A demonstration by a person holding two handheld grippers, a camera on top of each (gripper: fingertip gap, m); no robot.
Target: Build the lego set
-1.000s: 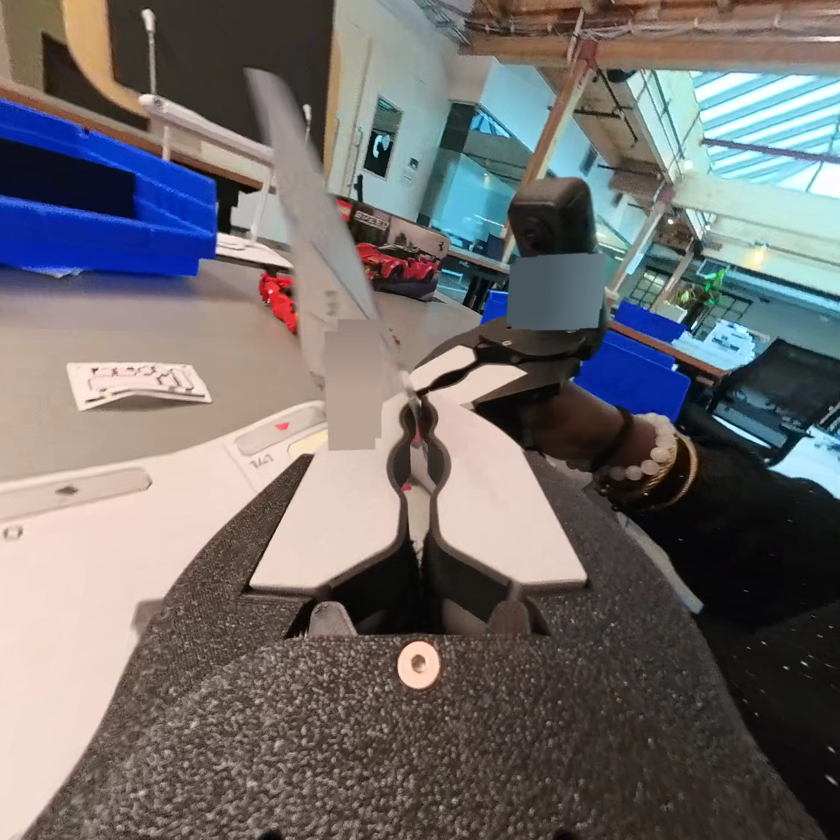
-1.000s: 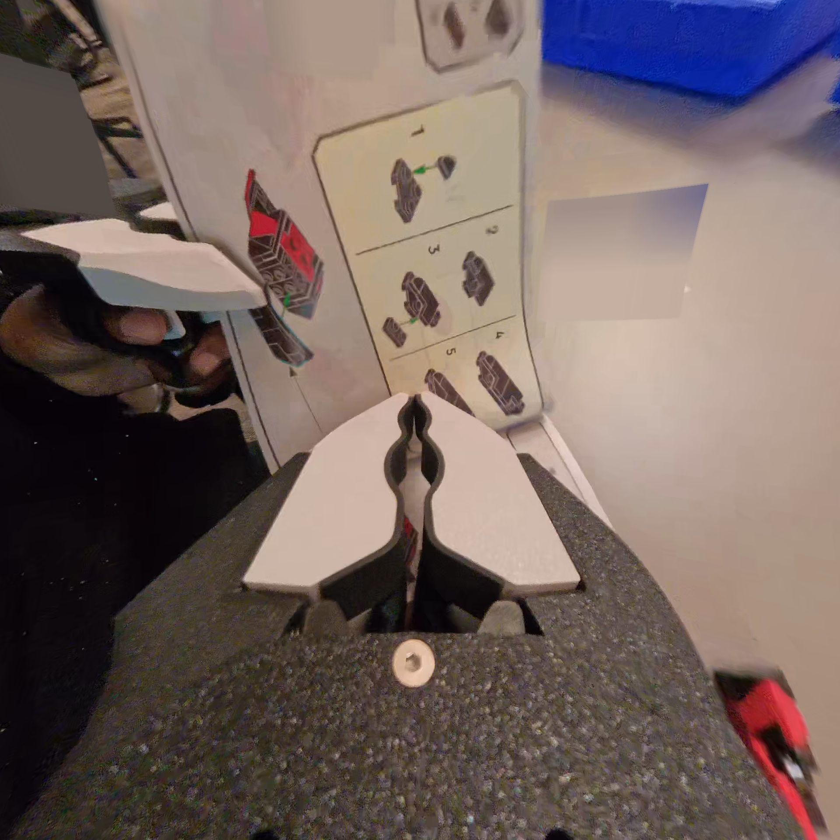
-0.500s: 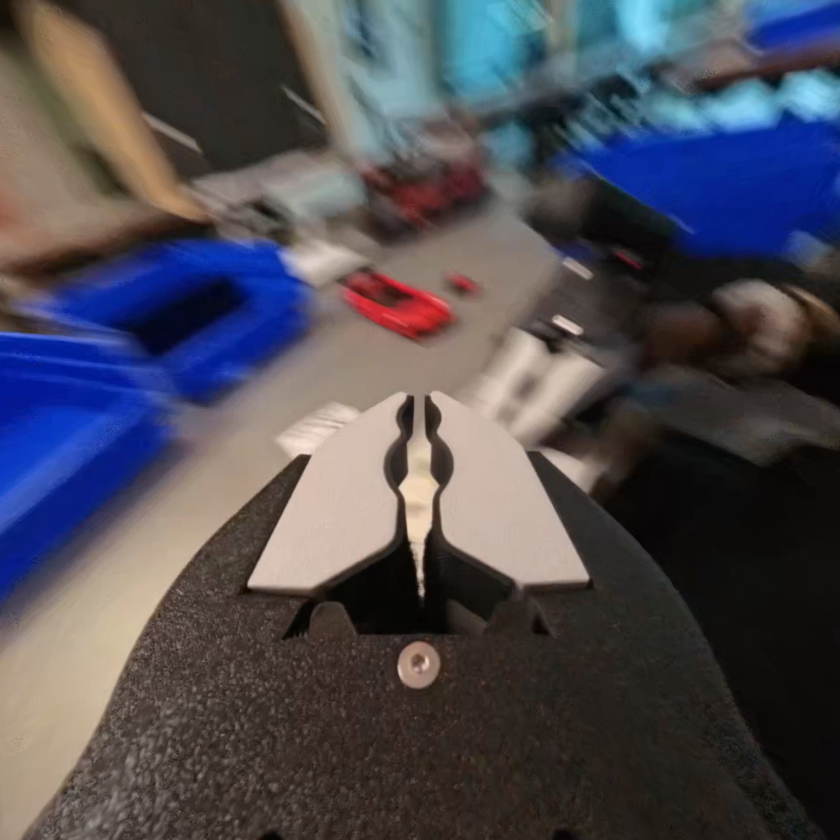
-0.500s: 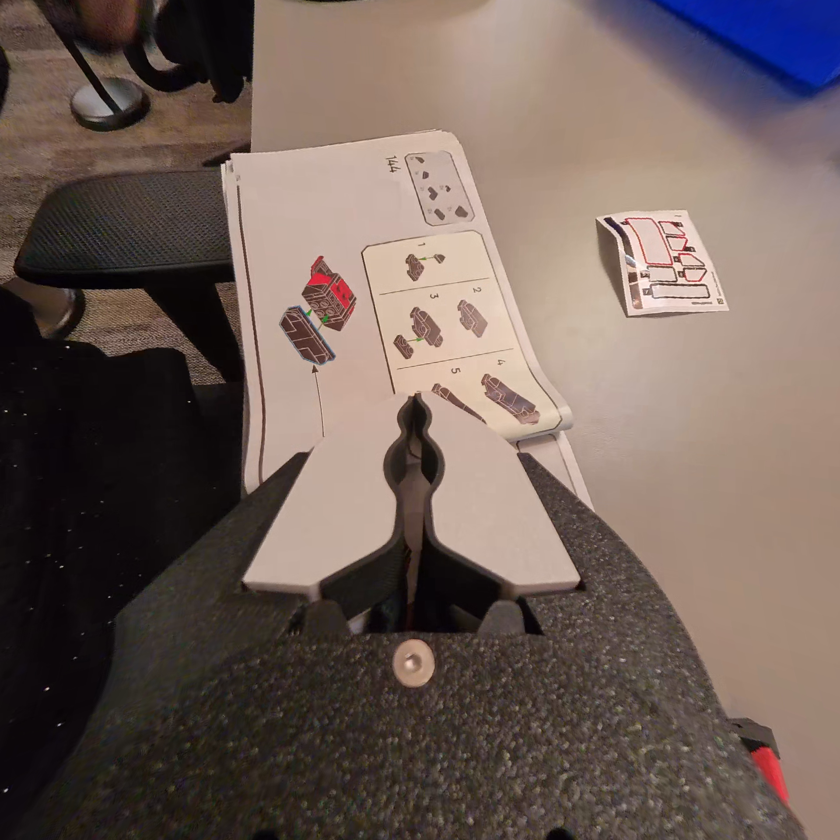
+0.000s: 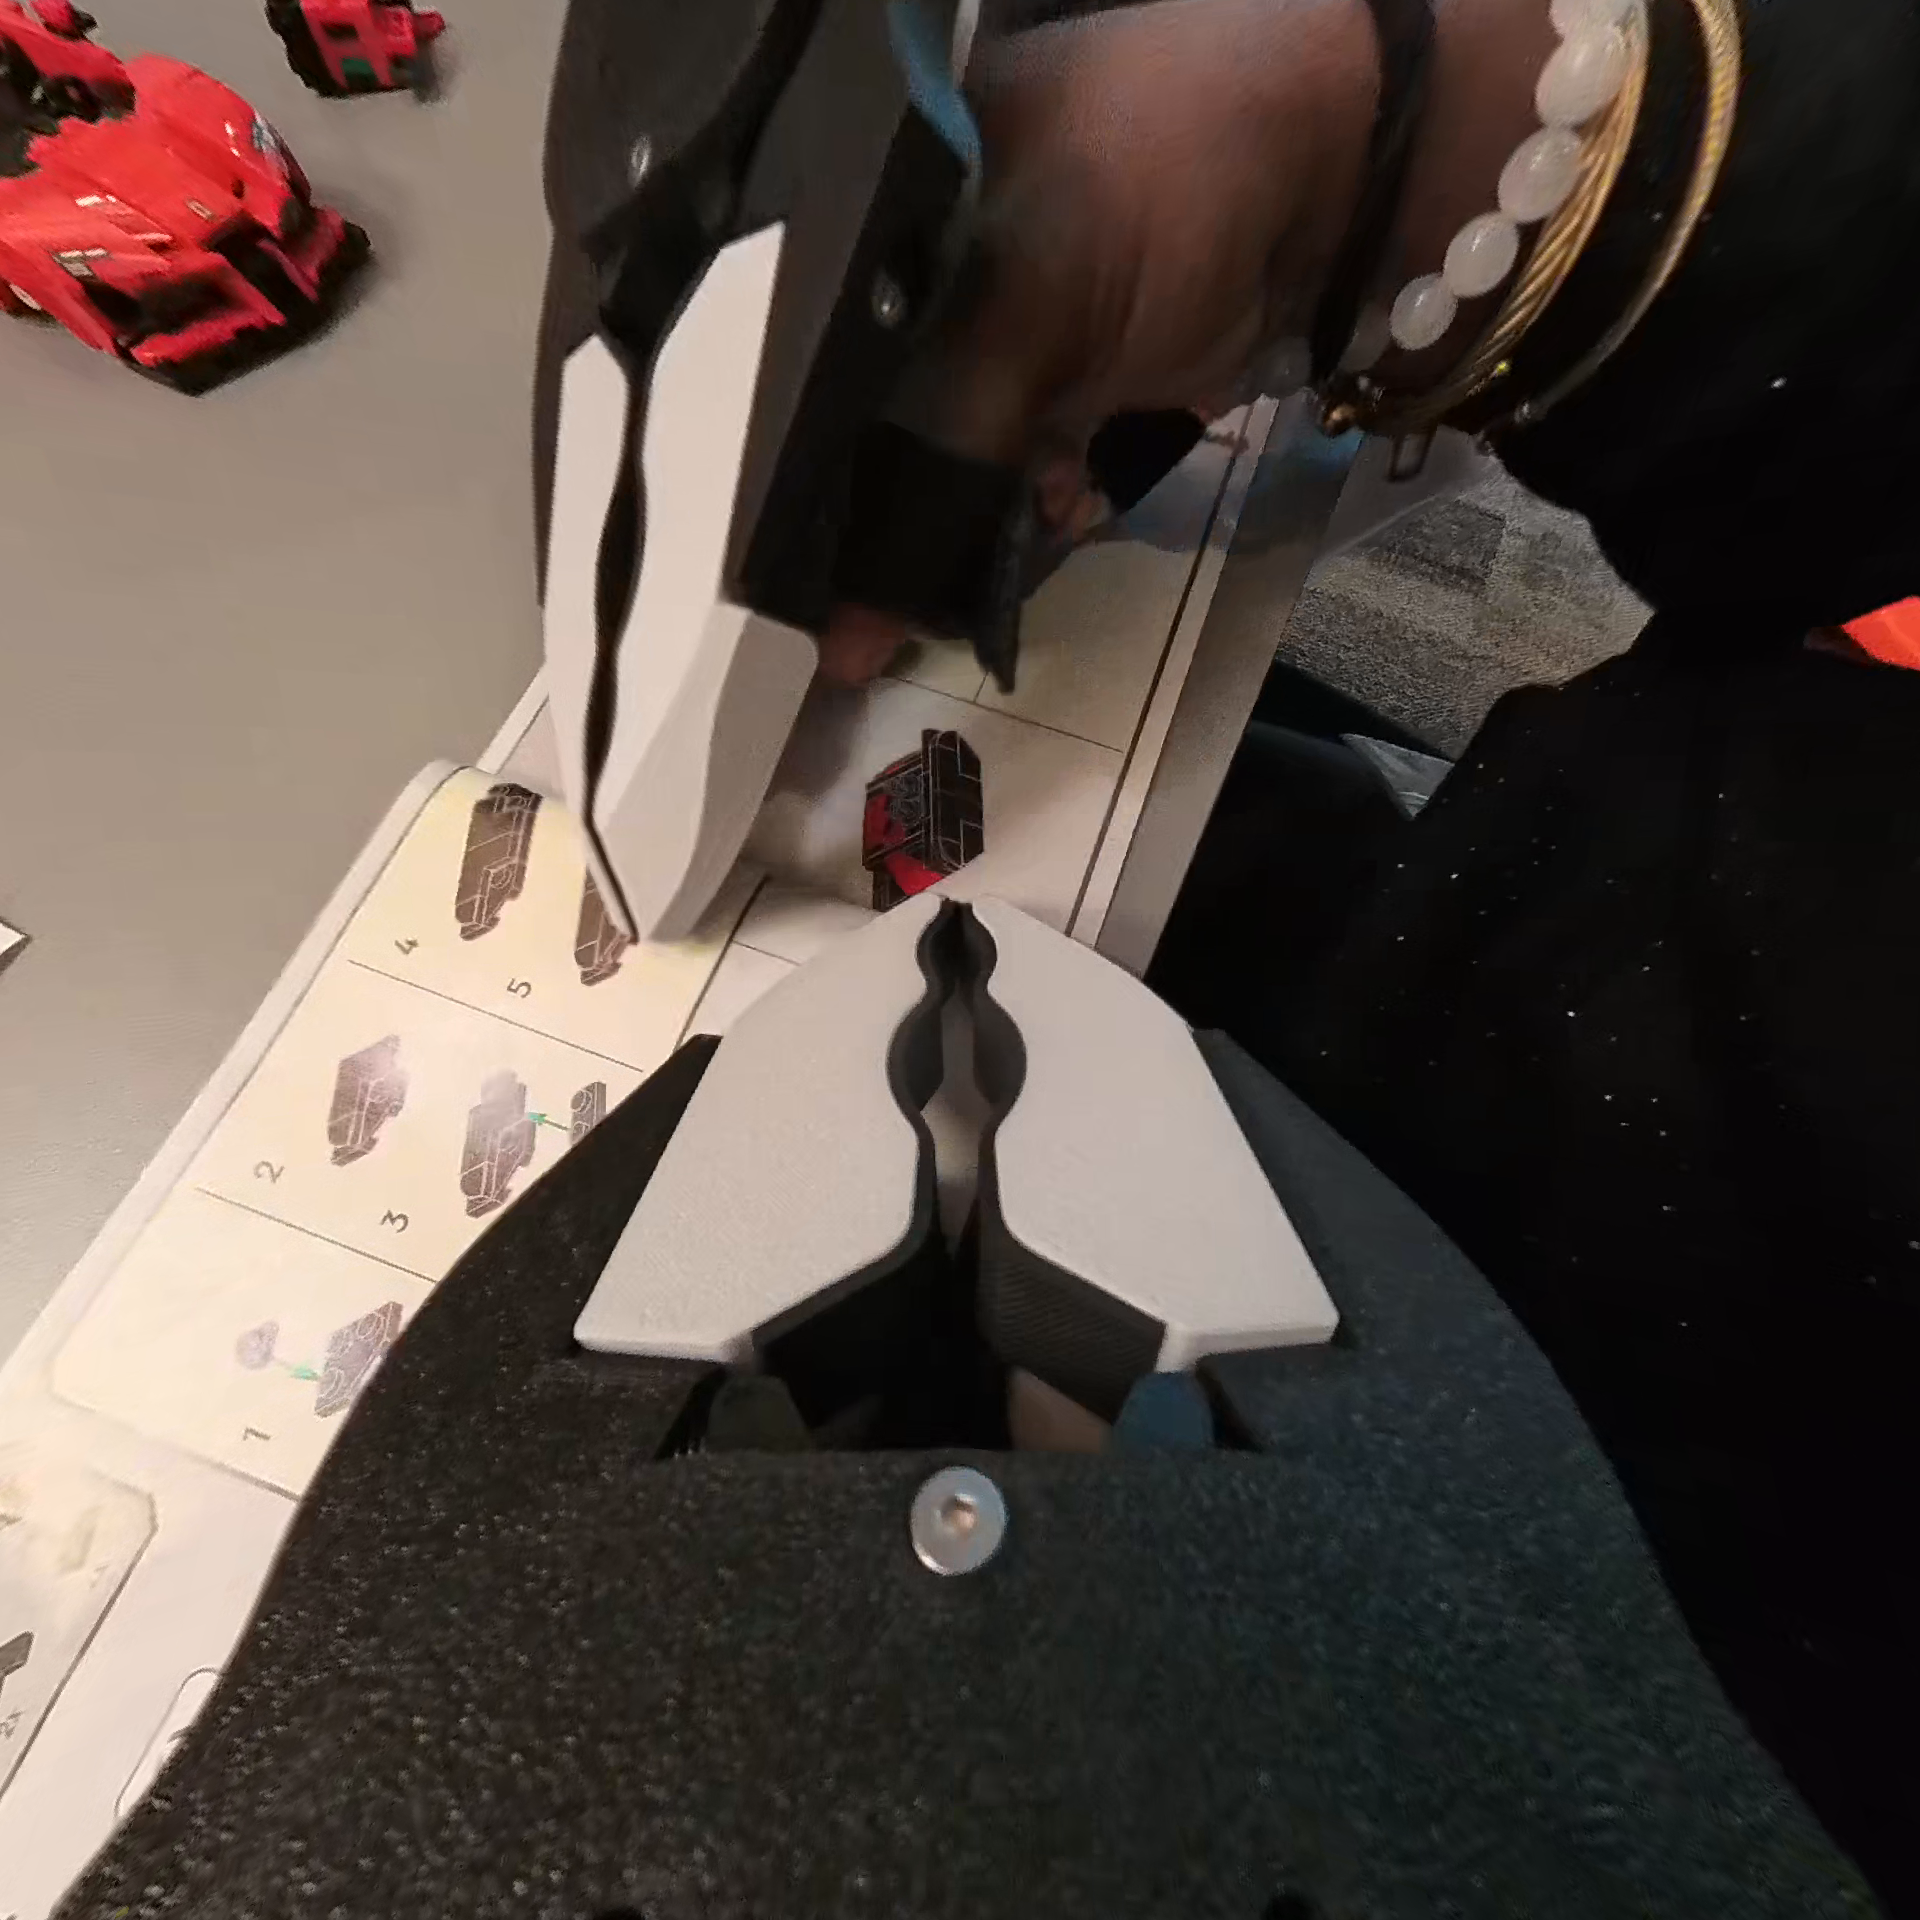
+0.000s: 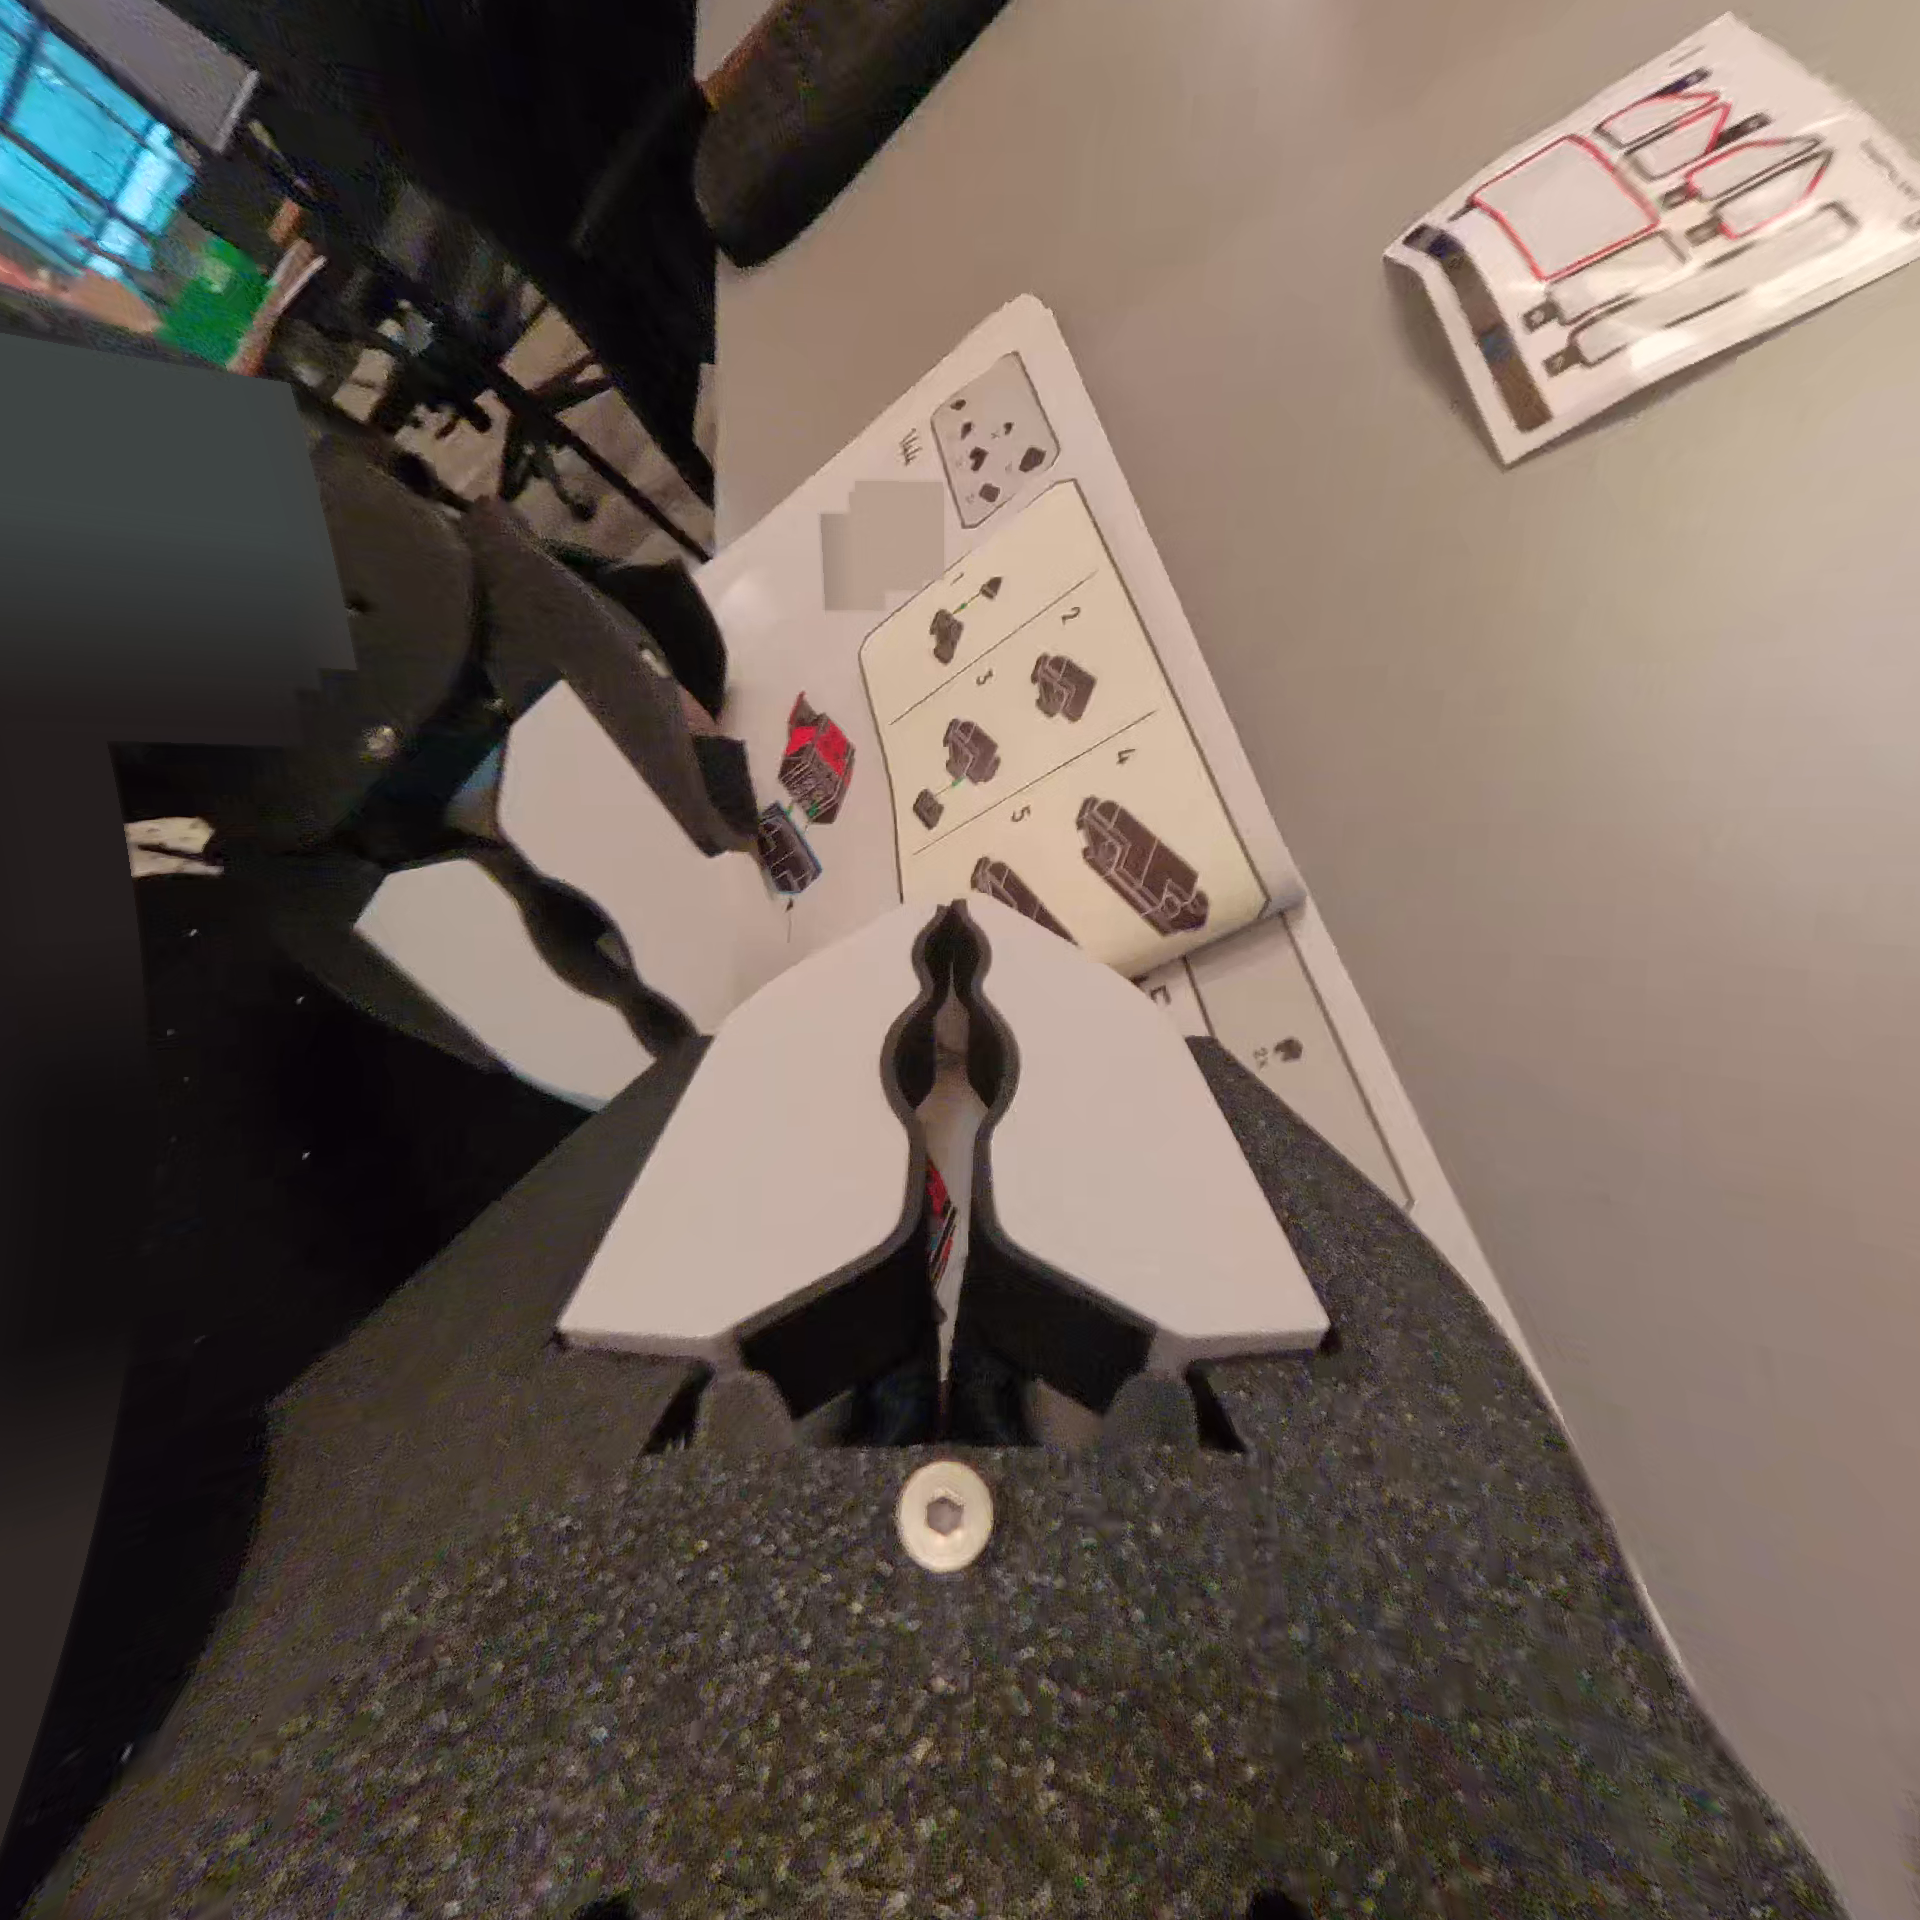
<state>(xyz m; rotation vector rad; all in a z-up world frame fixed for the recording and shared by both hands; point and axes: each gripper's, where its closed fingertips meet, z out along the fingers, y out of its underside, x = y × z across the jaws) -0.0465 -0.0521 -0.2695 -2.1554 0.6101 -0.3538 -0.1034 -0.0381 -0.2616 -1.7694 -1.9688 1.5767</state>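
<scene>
Over the instruction booklet (image 5: 436,1101), the left wrist view shows the left gripper (image 5: 956,920) clenched, apparently on nothing, and the right gripper (image 5: 623,914) tip-down beside it; one red lego car (image 5: 156,249) and one small red sub-build (image 5: 353,42) lie beyond the booklet. Pressing the page flat would keep it readable.

From the right wrist view, the right gripper (image 6: 954,920) looks clenched on a page edge, and one sticker sheet (image 6: 1683,218) lies beyond the booklet (image 6: 1039,644).

instruction booklet (image 6: 1049,665) lies at the table (image 6: 1558,831) edge, sticker sheet (image 6: 1662,229) beyond it.

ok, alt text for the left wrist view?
The right gripper, shut, touches its tip to the open instruction booklet on the grey table. The left gripper, shut, is in the foreground; a red lego car sits top left.
</scene>
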